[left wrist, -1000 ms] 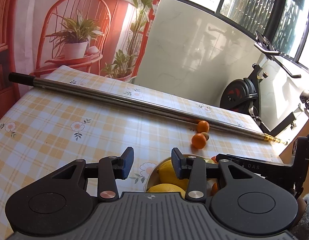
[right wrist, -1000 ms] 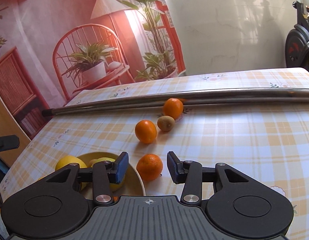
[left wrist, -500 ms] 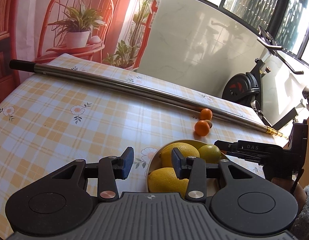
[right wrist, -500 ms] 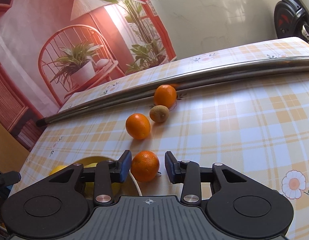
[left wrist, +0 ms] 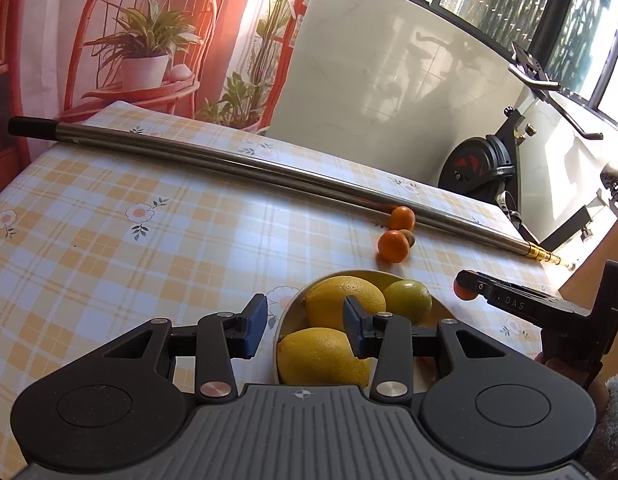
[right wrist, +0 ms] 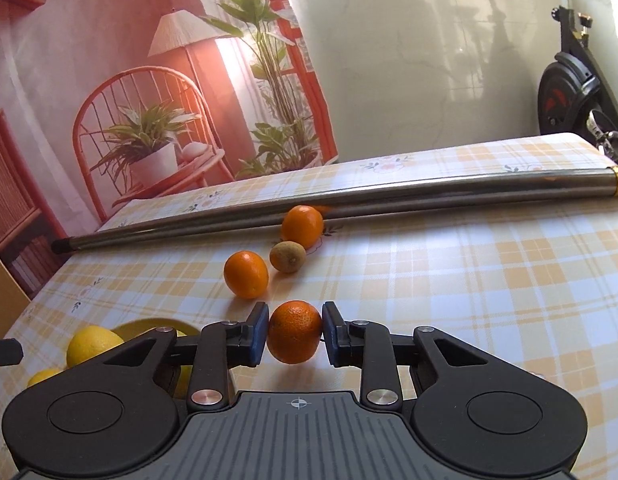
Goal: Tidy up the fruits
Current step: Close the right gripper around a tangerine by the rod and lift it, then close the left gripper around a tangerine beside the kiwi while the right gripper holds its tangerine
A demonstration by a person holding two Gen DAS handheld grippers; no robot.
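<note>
The right tool (right wrist: 294,333) has closed since a second ago: its pads now press both sides of the nearest mandarin (right wrist: 294,331), which then sat loose between wider jaws on the counter (right wrist: 489,280). The left tool (left wrist: 305,330) is empty, its jaws parted as before, and now looks down over the yellow bowl (left wrist: 287,316) of lemons (left wrist: 323,356), more of which shows. Beyond lie two more mandarins (right wrist: 246,274) and a kiwi (right wrist: 288,256), unmoved beside the metal pole (right wrist: 389,196).
</note>
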